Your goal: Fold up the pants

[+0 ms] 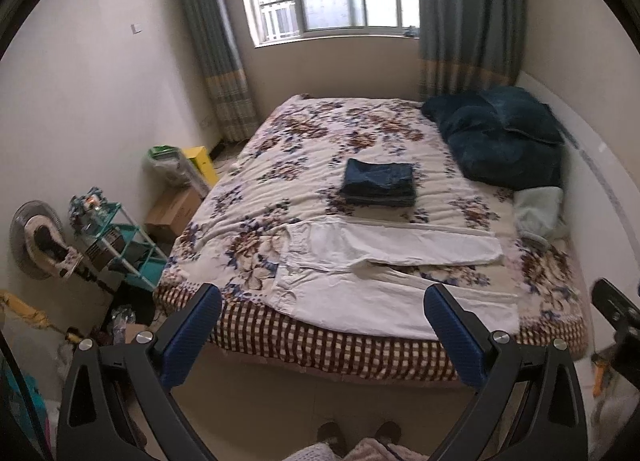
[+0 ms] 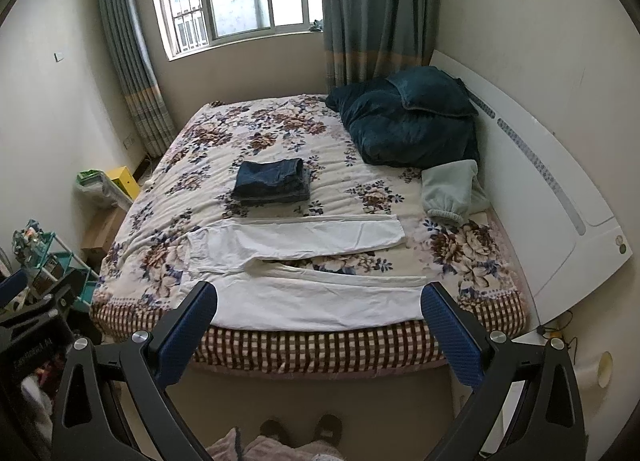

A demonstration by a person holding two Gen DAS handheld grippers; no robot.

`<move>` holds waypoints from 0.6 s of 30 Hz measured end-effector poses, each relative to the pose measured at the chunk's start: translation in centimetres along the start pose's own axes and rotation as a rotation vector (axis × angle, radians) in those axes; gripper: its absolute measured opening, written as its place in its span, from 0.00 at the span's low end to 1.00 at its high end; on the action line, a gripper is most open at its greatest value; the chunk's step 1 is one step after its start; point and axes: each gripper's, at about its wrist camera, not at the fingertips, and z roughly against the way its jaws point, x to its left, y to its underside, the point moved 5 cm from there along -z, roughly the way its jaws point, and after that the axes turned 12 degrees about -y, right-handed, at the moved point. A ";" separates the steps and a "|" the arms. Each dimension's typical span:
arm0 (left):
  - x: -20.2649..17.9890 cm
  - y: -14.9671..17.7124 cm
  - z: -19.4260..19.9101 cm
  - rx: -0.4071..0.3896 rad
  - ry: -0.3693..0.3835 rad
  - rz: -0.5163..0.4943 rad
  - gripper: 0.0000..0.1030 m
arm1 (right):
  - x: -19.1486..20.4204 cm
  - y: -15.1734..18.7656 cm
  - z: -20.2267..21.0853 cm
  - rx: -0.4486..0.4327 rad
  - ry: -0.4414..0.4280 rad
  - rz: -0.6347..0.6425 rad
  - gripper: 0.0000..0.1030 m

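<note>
White pants: flat near the bed edge, waist left, legs right, easy to reach.
Left tongs: wide, empty, held back.
Right tongs: wide, empty too.
Blue stack: farther back, out of the way.

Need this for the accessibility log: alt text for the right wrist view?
White pants lie spread flat, legs apart, along the near edge of a floral-quilted bed, with the open right gripper hovering short of them, holding nothing. Behind them sit a folded stack of dark jeans and a dark teal blanket.
</note>
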 end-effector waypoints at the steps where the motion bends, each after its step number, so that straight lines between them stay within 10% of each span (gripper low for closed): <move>1: -0.2 0.0 -0.6 0.003 -0.013 0.008 1.00 | -0.7 -0.1 -0.9 0.007 0.002 -0.005 1.00; 18: -8.6 -2.4 -19.5 0.191 -0.058 -0.073 1.00 | -9.8 -3.4 -25.4 0.174 0.098 -0.078 1.00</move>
